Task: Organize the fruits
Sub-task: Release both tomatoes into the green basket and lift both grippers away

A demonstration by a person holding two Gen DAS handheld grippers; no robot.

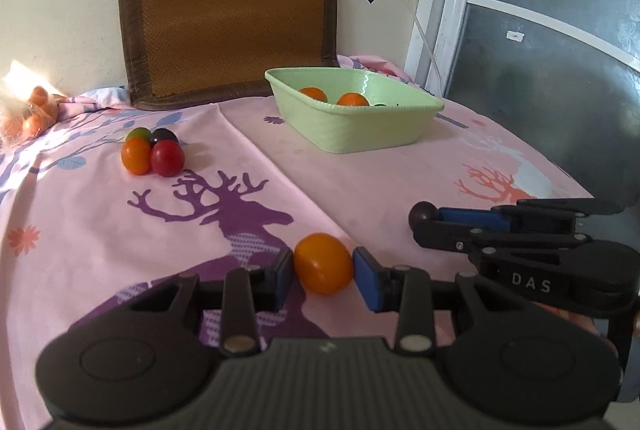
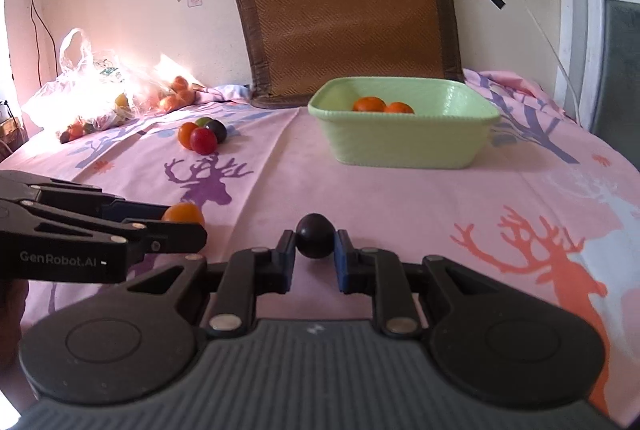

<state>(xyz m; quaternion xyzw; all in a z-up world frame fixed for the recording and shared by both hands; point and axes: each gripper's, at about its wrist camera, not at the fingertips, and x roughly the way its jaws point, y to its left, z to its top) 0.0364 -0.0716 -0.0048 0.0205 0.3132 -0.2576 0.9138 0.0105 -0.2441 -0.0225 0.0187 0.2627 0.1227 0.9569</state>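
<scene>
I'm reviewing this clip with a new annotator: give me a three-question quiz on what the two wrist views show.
1. True or false: the left gripper is shut on an orange tomato.
2. What does the right gripper hold? A) a red tomato B) a dark purple tomato C) nothing
3. Fill in: the loose cluster of small tomatoes on the pink cloth lies to the ___ of the green basket in the right wrist view.

Key: 1 true; 2 B; 3 left.
</scene>
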